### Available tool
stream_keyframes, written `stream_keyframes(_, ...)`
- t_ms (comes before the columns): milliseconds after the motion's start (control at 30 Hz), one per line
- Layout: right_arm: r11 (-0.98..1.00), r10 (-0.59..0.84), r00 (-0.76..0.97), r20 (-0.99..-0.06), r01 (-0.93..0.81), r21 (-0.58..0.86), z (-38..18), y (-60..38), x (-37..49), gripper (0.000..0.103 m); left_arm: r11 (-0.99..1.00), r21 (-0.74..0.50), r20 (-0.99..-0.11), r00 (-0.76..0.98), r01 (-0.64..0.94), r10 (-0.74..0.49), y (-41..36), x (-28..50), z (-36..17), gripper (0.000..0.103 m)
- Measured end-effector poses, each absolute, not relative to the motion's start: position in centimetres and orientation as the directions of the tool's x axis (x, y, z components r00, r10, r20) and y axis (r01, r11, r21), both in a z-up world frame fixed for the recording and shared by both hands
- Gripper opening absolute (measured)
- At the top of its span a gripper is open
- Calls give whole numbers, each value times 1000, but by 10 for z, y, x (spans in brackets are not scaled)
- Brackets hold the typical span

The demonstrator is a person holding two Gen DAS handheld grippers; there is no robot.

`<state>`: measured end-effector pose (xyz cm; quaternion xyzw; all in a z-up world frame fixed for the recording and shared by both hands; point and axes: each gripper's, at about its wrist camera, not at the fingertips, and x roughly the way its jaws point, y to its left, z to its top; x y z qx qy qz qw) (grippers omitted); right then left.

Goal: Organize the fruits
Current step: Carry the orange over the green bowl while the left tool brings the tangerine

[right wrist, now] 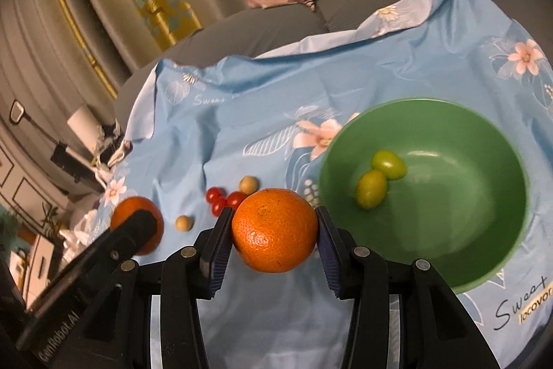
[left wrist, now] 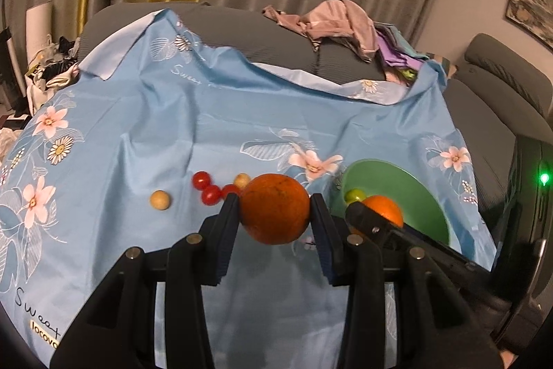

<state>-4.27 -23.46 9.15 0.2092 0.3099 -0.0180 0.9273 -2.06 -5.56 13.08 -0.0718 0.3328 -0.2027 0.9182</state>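
My left gripper (left wrist: 275, 213) is shut on a dark orange (left wrist: 274, 208), held above the blue flowered cloth (left wrist: 155, 113). My right gripper (right wrist: 274, 232) is shut on a brighter orange (right wrist: 274, 230) beside the green bowl (right wrist: 484, 230). Two green fruits (right wrist: 380, 177) lie inside that bowl. On the cloth sit three cherry tomatoes (left wrist: 207, 189) and two small tan balls (left wrist: 160, 200). In the left wrist view the right gripper's orange (left wrist: 383, 209) shows in front of the bowl (left wrist: 408, 192). In the right wrist view the left gripper's orange (right wrist: 133, 213) shows at the left.
The cloth covers a grey sofa (left wrist: 242, 26). A pile of clothes (left wrist: 342, 23) lies at the back. Grey curtains hang behind. Bags and clutter (left wrist: 52, 71) stand at the far left.
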Motion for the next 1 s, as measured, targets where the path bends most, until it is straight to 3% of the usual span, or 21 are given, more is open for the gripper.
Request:
stream_keyframes(733, 868, -5, 845, -535, 269, 417, 106, -282, -70, 48, 881, -214, -572, 677, 422, -463, -99, -31, 130, 41)
stream_keyframes(1000, 856, -9, 849, -528, 279, 435, 105, -294, -74, 48, 881, -167, -611, 655, 442, -445, -119, -29, 119, 41)
